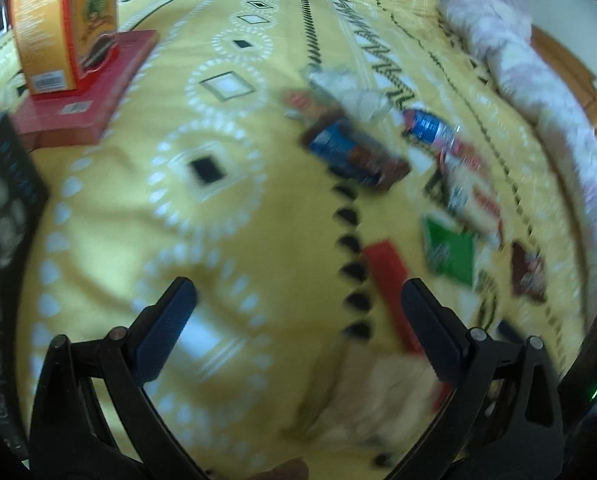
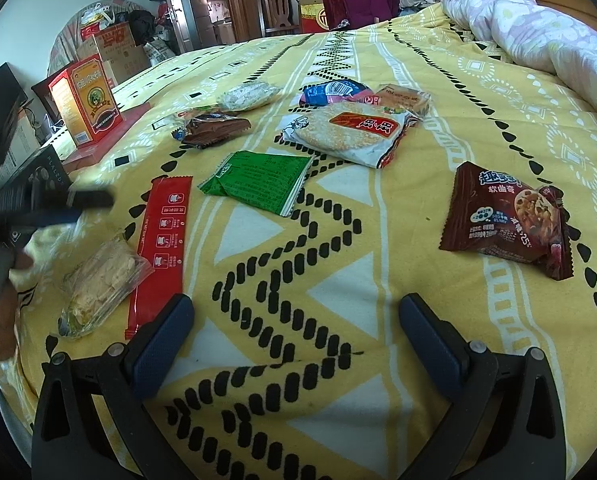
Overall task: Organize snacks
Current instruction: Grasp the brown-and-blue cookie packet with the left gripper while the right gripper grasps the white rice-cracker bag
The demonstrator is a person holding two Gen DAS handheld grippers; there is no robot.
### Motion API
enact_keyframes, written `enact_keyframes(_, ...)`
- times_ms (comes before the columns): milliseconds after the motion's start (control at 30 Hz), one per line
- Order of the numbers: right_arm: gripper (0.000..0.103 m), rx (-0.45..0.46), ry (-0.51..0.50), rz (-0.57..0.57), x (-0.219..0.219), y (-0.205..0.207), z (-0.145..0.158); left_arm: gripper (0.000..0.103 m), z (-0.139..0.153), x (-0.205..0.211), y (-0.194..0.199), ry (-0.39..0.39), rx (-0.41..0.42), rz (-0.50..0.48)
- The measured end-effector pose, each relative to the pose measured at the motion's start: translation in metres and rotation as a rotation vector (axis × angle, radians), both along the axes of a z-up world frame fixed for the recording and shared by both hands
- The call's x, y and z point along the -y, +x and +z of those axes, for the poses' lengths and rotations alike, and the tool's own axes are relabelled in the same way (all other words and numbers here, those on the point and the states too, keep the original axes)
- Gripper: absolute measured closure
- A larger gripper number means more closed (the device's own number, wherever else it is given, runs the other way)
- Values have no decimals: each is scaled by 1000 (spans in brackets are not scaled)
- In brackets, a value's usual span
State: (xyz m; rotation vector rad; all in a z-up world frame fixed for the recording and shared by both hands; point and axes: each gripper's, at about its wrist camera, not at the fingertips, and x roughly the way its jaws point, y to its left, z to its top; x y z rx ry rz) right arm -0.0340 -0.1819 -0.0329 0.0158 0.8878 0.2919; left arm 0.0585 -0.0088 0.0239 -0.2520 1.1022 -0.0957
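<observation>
Snack packets lie scattered on a yellow patterned bedsheet (image 2: 438,92). In the right wrist view I see a red stick packet (image 2: 160,248), a clear packet of pale biscuits (image 2: 100,284), a green packet (image 2: 258,182), a brown cookie packet (image 2: 506,218), a rice cracker packet (image 2: 350,132) and a dark brown packet (image 2: 214,126). My right gripper (image 2: 296,328) hangs open over bare sheet in front of them. The left gripper (image 2: 66,210) shows blurred at the left, above the biscuit packet. In the blurred left wrist view my left gripper (image 1: 298,312) is open and empty, with the red stick packet (image 1: 390,276) by its right finger.
An orange box (image 2: 86,106) stands on a flat red box (image 2: 110,136) at the left edge of the bed, with a black box (image 2: 38,176) nearer. A rolled pink quilt (image 2: 538,28) lies at the far right. Cartons, a chair and clothes stand beyond the bed.
</observation>
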Motion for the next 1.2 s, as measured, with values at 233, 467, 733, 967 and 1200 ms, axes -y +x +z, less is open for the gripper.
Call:
enact_keyframes(233,0,27,5,3,4,-2,2,0,4,27,75,-157,-10,63)
enact_keyframes(467,0,19,0,5,5,-1,2,1,-15,35,104,-55,-28,125)
enact_keyframes(733,0,6,-13,4,4,1,2,63,0,25,58,-68,25,-41)
enact_keyframes(967,0,-5,-30,4,1,2,2,81,14,15,7,-54,4,-145)
enact_keyframes(1200,0,-27,-18,20,4,-2,6,82,-7,-9,-27,-122,-100,-179)
